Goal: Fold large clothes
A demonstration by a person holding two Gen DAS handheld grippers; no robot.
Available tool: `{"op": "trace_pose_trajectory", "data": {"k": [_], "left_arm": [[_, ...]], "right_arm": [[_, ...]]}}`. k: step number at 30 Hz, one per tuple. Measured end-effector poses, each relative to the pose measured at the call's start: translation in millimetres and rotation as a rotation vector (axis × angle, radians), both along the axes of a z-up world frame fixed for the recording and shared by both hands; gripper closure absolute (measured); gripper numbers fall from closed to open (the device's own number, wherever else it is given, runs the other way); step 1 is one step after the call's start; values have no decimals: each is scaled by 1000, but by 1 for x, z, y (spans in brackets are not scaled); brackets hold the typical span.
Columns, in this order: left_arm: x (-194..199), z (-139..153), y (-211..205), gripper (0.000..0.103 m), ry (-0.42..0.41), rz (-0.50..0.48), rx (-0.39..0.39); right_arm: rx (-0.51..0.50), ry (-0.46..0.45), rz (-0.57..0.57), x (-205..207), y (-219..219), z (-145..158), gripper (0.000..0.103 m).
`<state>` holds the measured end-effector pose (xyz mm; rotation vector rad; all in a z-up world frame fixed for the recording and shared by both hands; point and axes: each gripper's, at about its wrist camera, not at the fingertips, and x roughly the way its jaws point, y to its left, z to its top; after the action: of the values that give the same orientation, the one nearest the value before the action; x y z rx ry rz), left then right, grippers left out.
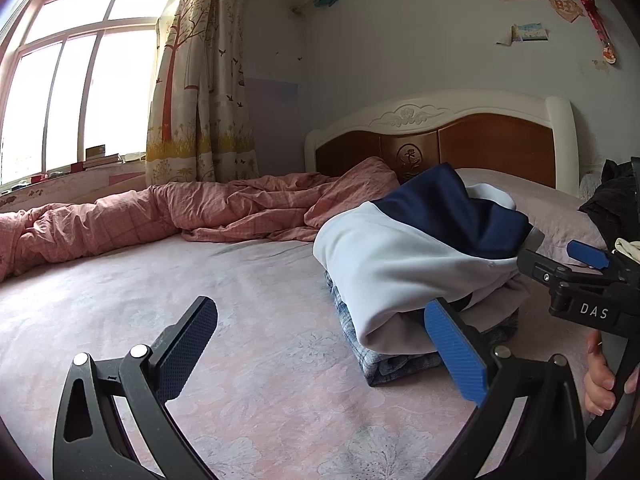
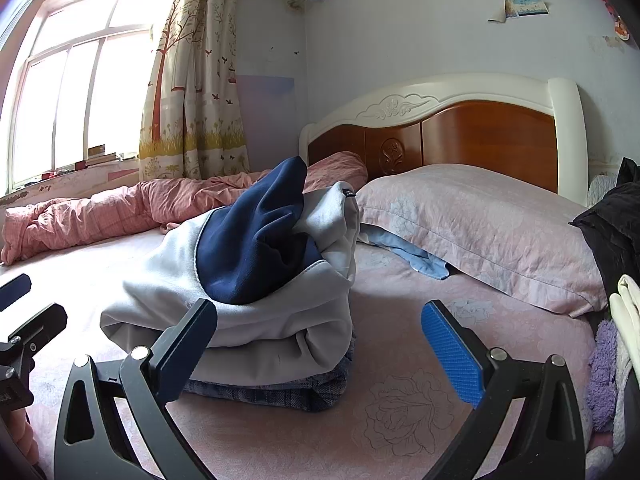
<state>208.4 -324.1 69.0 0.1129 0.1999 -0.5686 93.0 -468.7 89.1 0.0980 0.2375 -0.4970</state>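
Both tools spread, empty.
Left tool [image 1: 320, 360] and right tool [image 2: 320, 356] flank folded grey-navy garment [image 2: 256, 280] atop jeans [image 2: 280, 390] on bed [image 1: 260, 400].

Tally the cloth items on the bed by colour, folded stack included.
Grey and navy: 1, folded top
Blue denim: 1, folded garment under it
Pink: 2, quilt, pillow
Light blue: 1, cloth under the pillow
Total: 5

Matt knit cloth jacket [image 2: 256, 288]; glossy wooden headboard [image 2: 480, 140]; textured rubbery gripper pads [image 2: 452, 356].
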Motion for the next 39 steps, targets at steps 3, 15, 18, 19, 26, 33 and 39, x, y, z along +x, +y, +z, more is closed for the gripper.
{"op": "trace_pose_trajectory", "data": {"k": [3,15,18,19,26,33,39], "left_arm": [[1,0,1,0,5,0,-1],[2,0,2,0,6,1,0],[1,0,3,0,7,0,0],[1,0,3,0,7,1,0],[1,0,4,0,7,1,1],[2,-2,5,0,9,1,3],[2,-1,5,0,6,7,2]], "right_arm": [[0,0,-1,-1,-1,0,0],[5,0,-1,-1,-1,0,0],[5,2,-1,-1,-1,0,0],[5,3,-1,-1,-1,0,0],[8,3,-2,-1,-2,-1,0],[13,4,-4,-2,-3,-2,0],[14,5,-5,-2,-2,-2,0]]}}
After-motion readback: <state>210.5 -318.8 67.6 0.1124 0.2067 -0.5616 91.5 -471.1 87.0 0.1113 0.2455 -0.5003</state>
